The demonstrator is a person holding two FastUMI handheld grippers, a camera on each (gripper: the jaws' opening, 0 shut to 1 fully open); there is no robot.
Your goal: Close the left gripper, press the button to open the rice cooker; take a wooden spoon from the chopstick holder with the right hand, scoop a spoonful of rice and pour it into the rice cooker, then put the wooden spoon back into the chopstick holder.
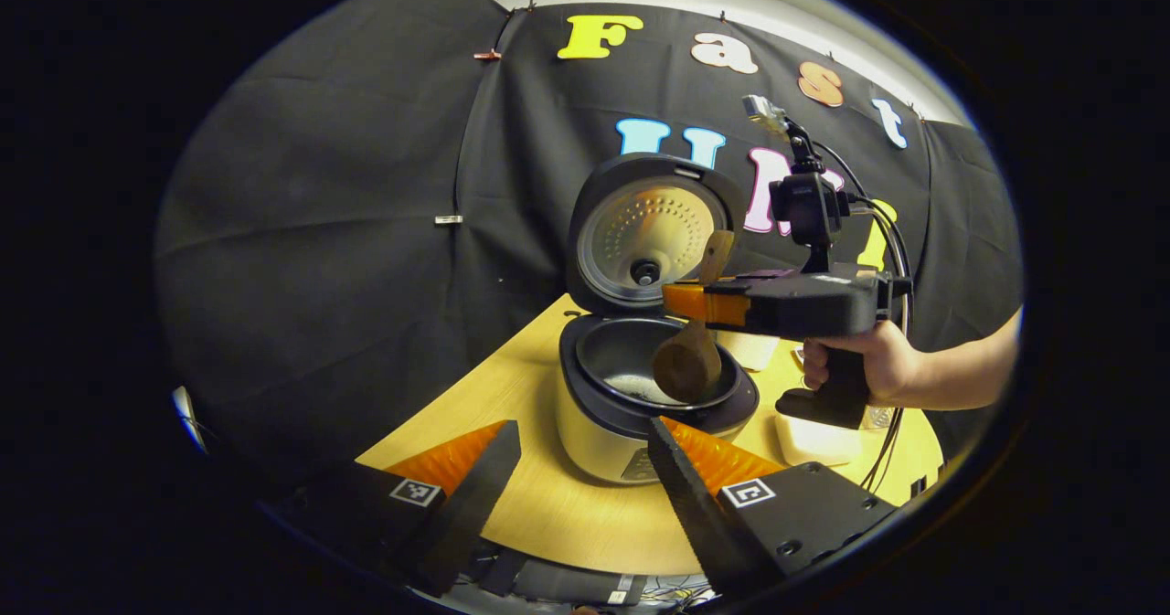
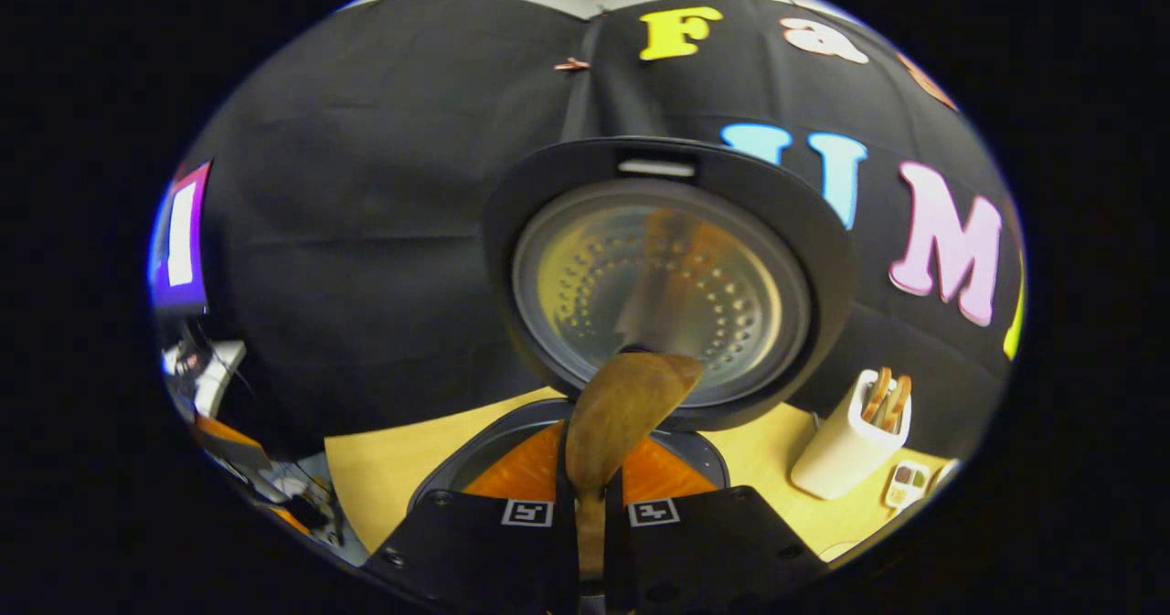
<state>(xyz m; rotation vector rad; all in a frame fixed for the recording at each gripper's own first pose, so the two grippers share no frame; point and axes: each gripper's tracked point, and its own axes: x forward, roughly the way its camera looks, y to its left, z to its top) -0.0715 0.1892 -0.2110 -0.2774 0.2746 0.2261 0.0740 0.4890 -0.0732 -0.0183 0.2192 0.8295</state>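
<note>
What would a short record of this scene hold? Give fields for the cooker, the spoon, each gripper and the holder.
cooker: cream rice cooker, lid open, upright
spoon: brown wooden spoon, bowl down over the cooker's pot
right gripper: shut on the spoon's handle
left gripper: open, holding nothing
holder: white chopstick holder, wooden utensils standing inside

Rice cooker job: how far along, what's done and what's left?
Done: the rice cooker lid stands open. In hand: the right gripper is shut on the wooden spoon, bowl tipped down over the inner pot, where some rice already lies, so the pour looks underway or finished. Left: returning the spoon to the chopstick holder. The left gripper is open.
</note>
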